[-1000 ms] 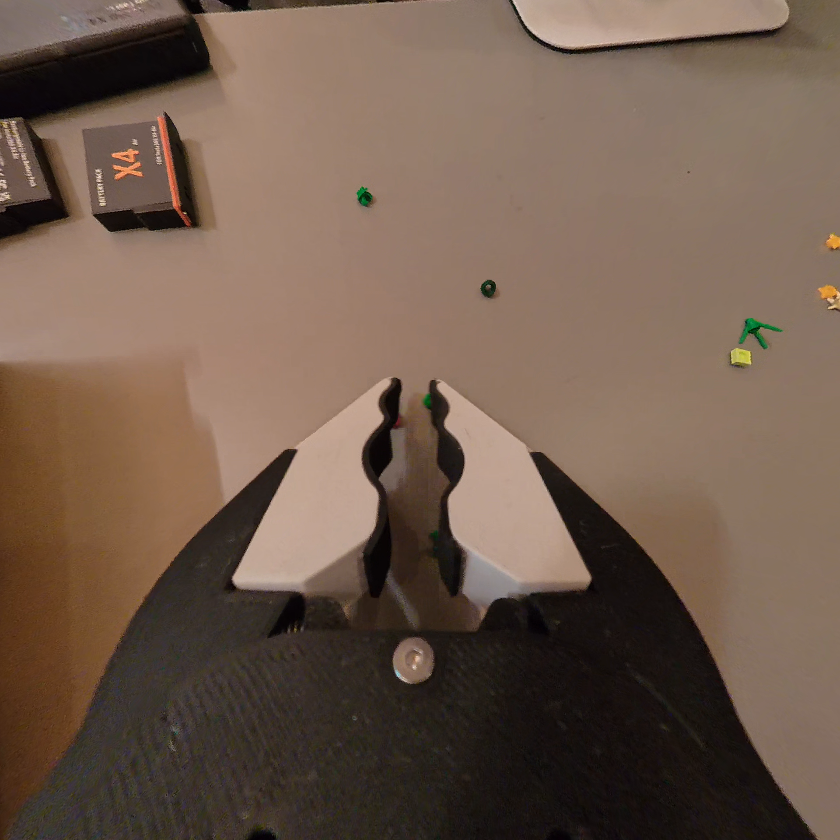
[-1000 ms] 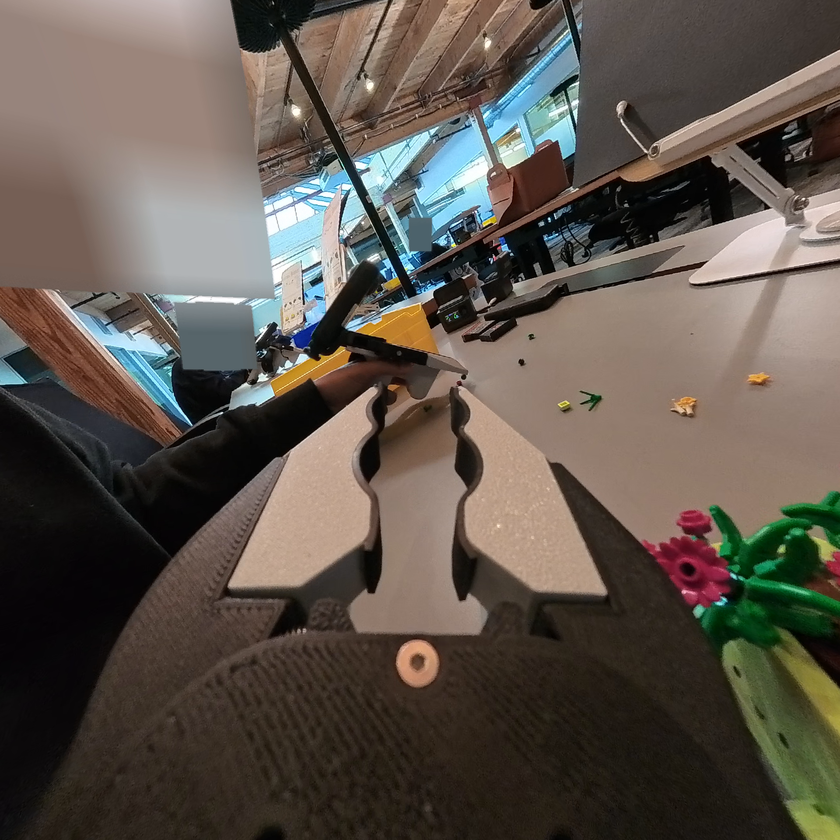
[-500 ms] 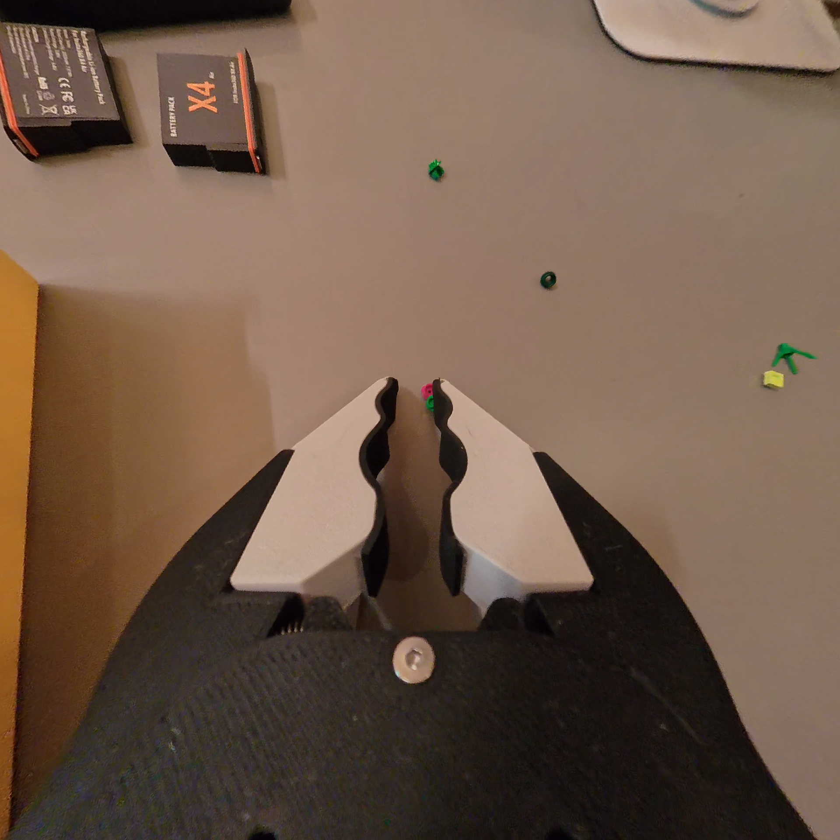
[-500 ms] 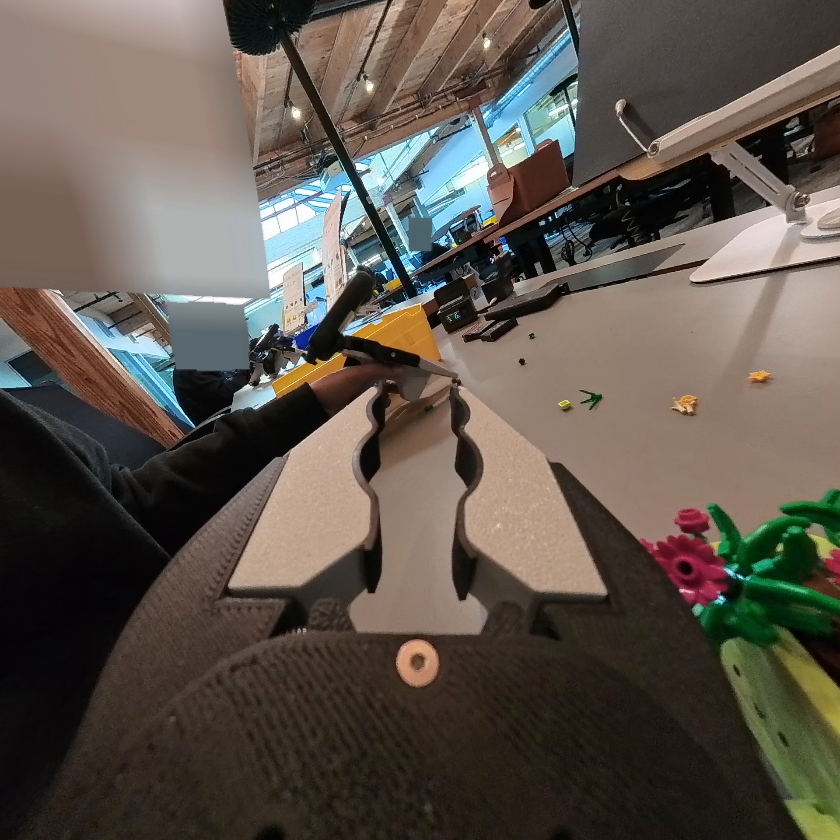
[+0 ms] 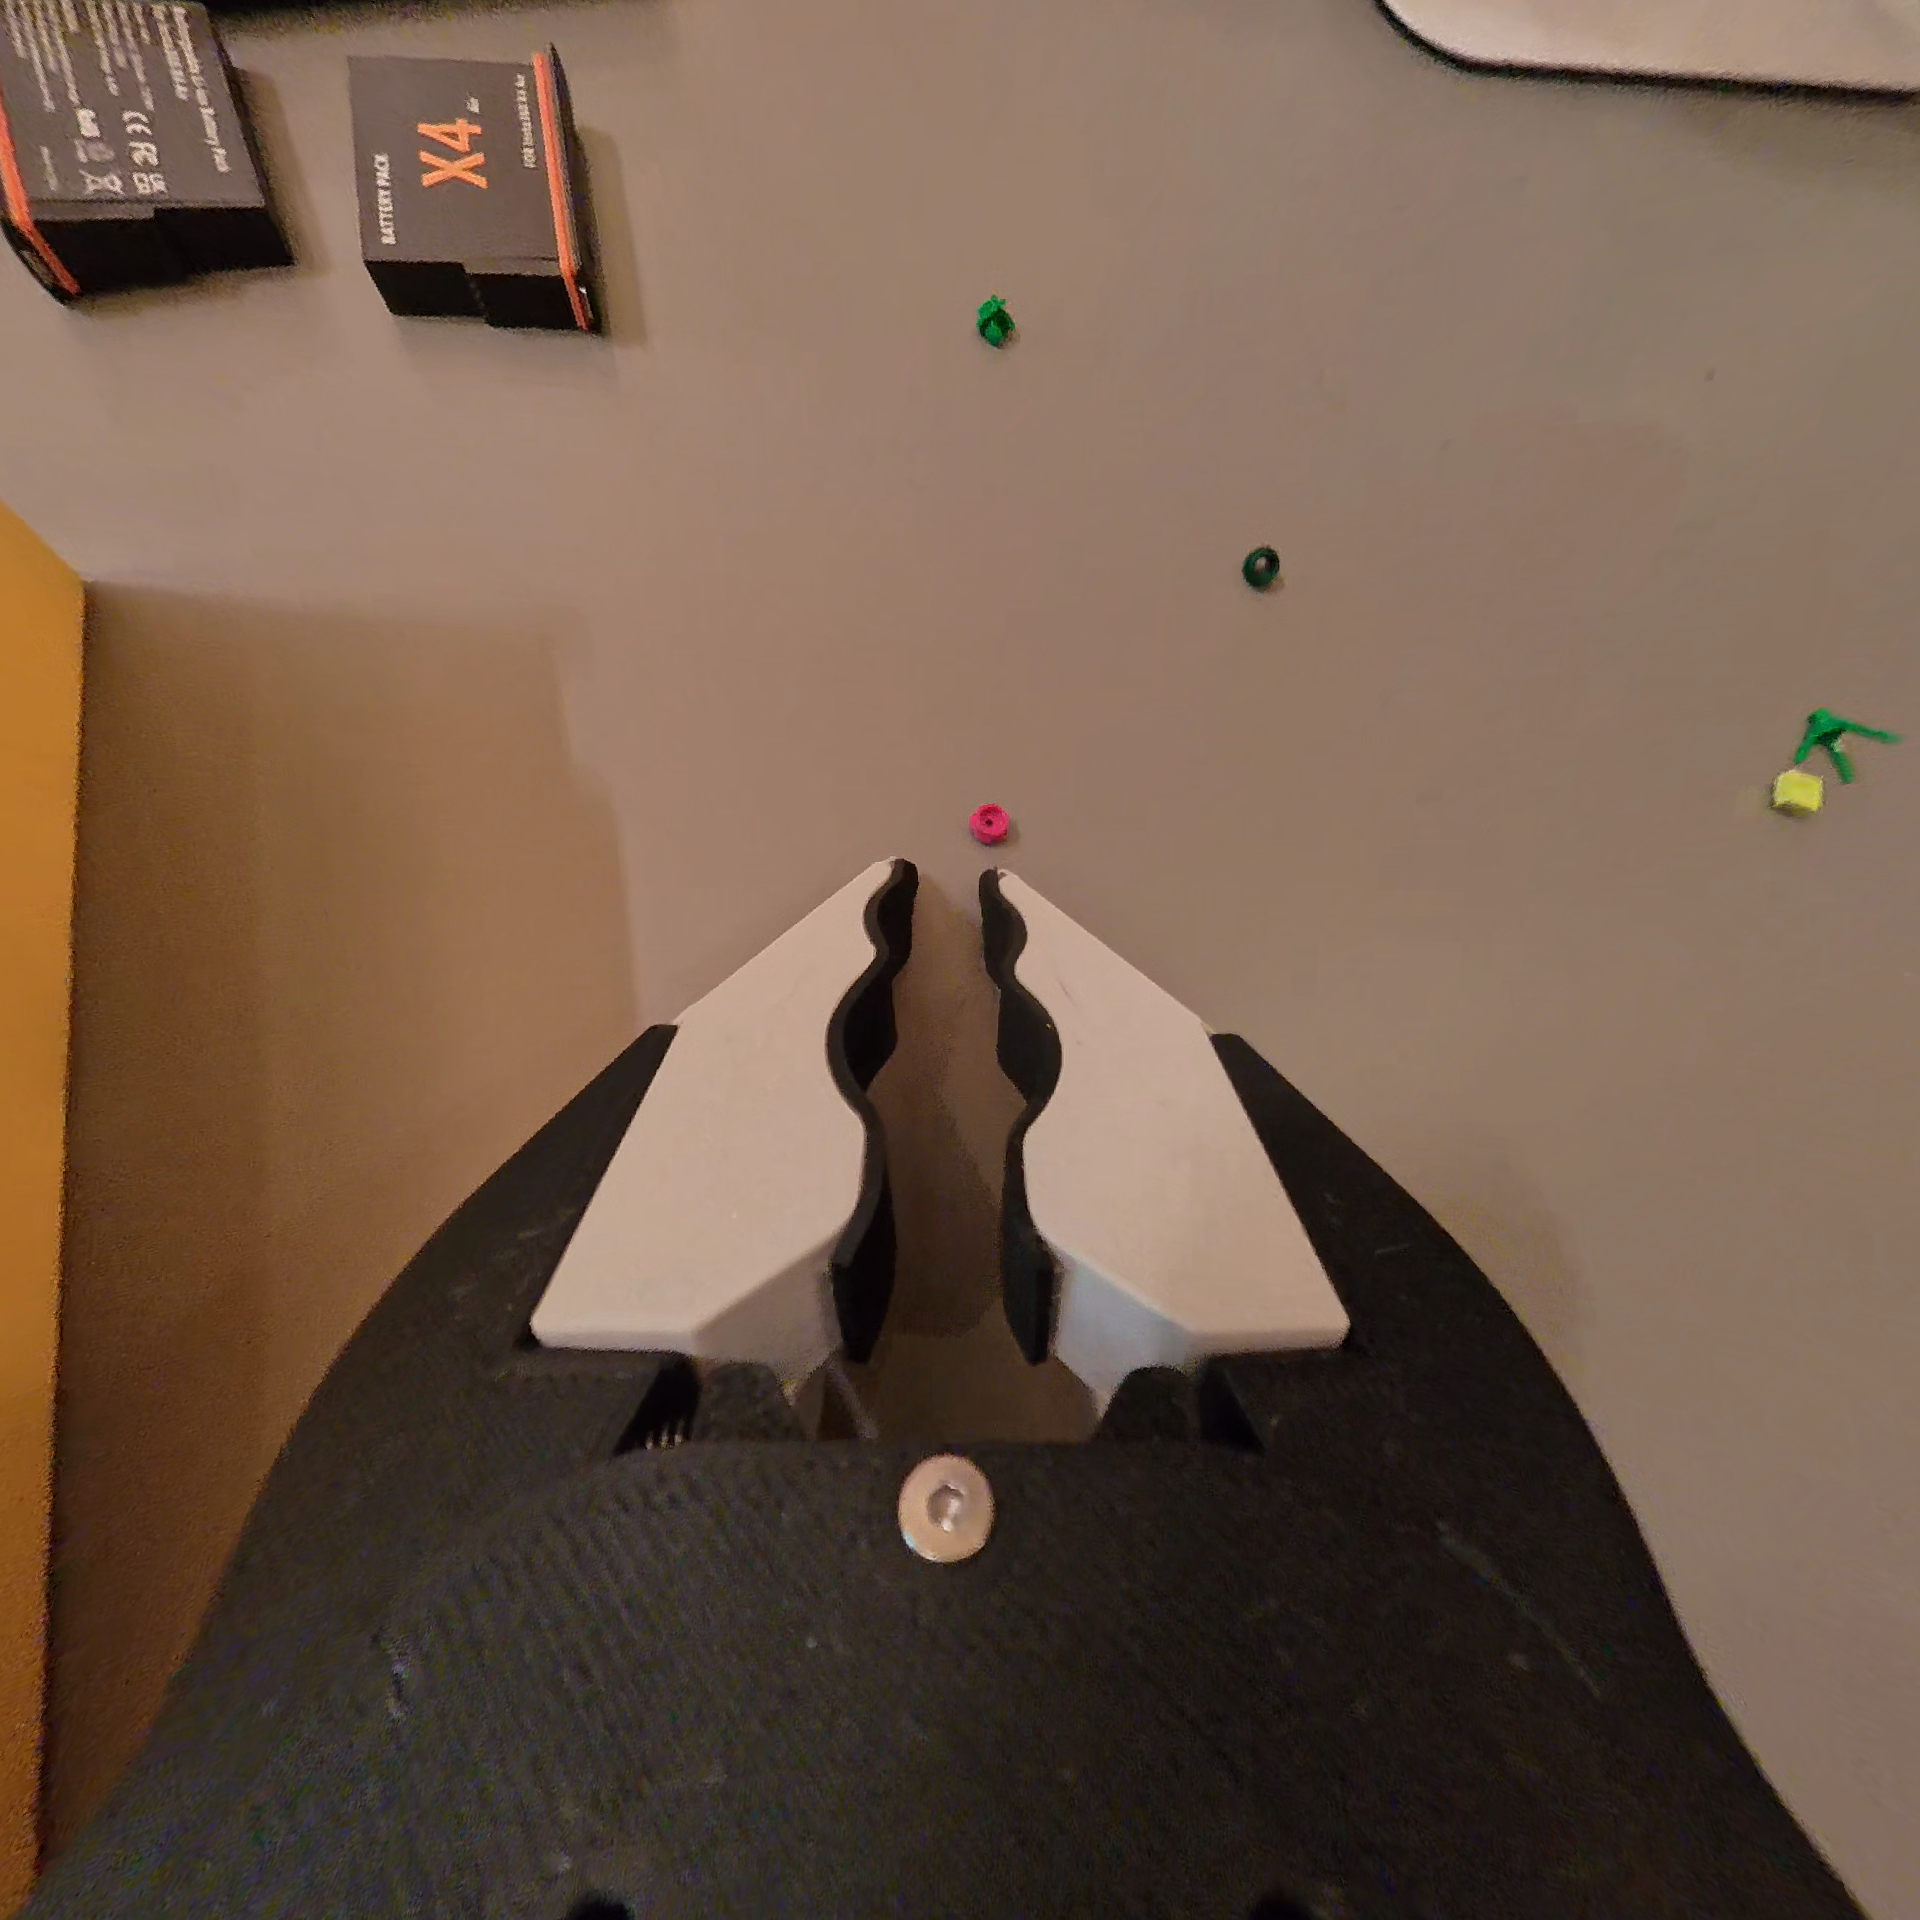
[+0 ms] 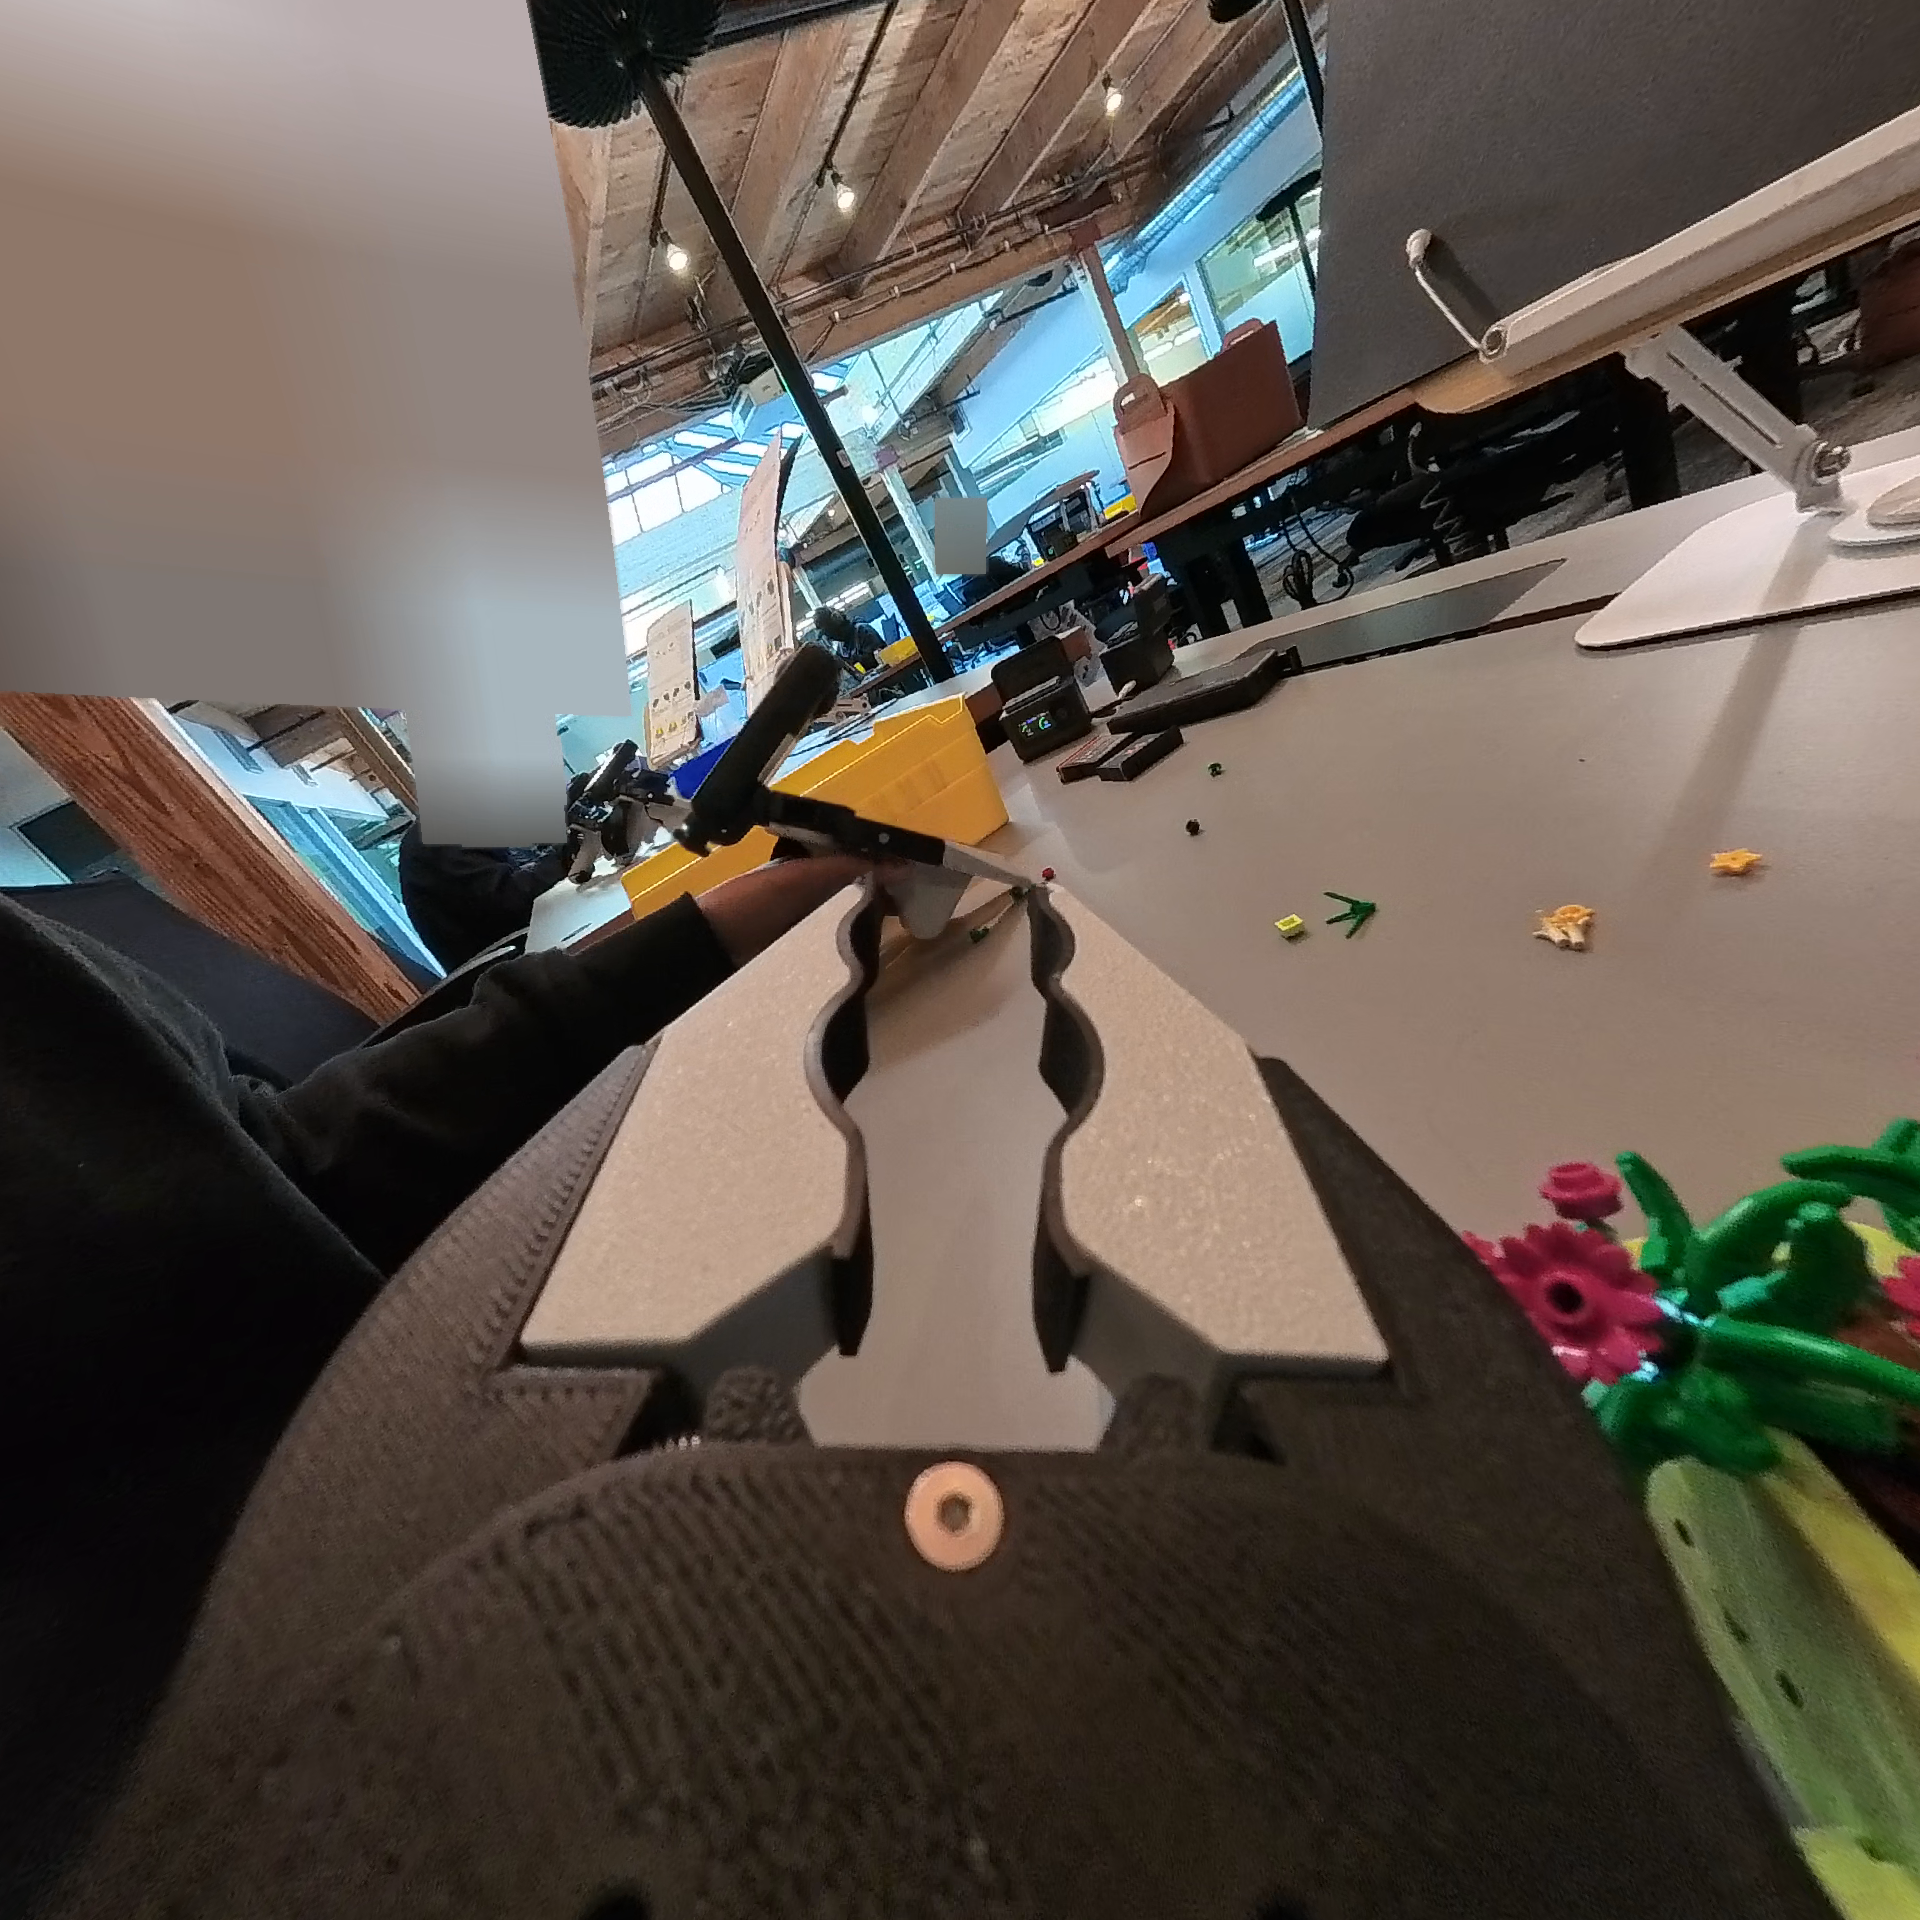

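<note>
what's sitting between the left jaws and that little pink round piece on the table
Nothing visible. The pink round piece lies on bare grey table just beyond the tips of the left gripper, slightly toward its right finger; the jaws stand slightly apart and empty.

Each gripper has a black, ribbed printed body with one silver screw set in the middle. The left gripper (image 5: 948,878) carries pale grey wedge fingers (image 5: 748,1122) lined with wavy black pads (image 5: 868,997); the right gripper (image 6: 945,920) has the same build. The person's sleeve (image 6: 499,1039) is black.
</note>
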`<state>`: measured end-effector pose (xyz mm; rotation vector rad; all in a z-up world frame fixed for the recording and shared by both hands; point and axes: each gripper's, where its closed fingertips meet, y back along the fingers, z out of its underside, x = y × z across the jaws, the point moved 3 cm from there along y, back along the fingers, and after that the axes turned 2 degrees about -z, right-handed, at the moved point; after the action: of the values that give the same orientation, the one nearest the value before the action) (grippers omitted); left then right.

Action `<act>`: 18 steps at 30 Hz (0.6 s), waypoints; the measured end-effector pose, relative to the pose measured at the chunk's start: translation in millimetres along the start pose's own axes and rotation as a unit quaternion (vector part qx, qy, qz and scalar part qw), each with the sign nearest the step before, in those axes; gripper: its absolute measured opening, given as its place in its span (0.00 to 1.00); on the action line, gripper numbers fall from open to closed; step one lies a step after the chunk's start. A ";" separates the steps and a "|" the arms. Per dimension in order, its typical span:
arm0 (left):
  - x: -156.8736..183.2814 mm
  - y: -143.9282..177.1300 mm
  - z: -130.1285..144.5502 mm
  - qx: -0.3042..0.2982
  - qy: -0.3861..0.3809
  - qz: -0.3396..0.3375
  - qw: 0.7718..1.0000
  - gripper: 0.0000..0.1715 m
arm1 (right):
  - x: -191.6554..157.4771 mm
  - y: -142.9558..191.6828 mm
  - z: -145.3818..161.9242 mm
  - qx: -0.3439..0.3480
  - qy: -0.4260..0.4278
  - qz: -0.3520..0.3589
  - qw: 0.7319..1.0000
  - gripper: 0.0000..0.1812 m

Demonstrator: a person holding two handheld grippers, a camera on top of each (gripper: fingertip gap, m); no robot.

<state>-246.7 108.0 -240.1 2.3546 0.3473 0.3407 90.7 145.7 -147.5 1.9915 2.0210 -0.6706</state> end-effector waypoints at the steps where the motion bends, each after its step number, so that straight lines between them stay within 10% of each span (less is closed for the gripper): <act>1: 0.2 1.7 2.0 -0.002 -0.009 -0.007 1.000 0.06 | 0.1 0.0 -0.1 0.000 0.000 0.000 1.000 0.15; 18: 30.4 30.6 28.4 0.021 -0.004 0.022 1.000 0.09 | -2.4 -0.9 1.1 -0.003 0.009 0.000 1.000 0.15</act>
<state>-204.3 79.2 -234.6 2.4062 0.3015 0.3484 89.9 143.0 -147.2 2.0014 2.0308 -0.6494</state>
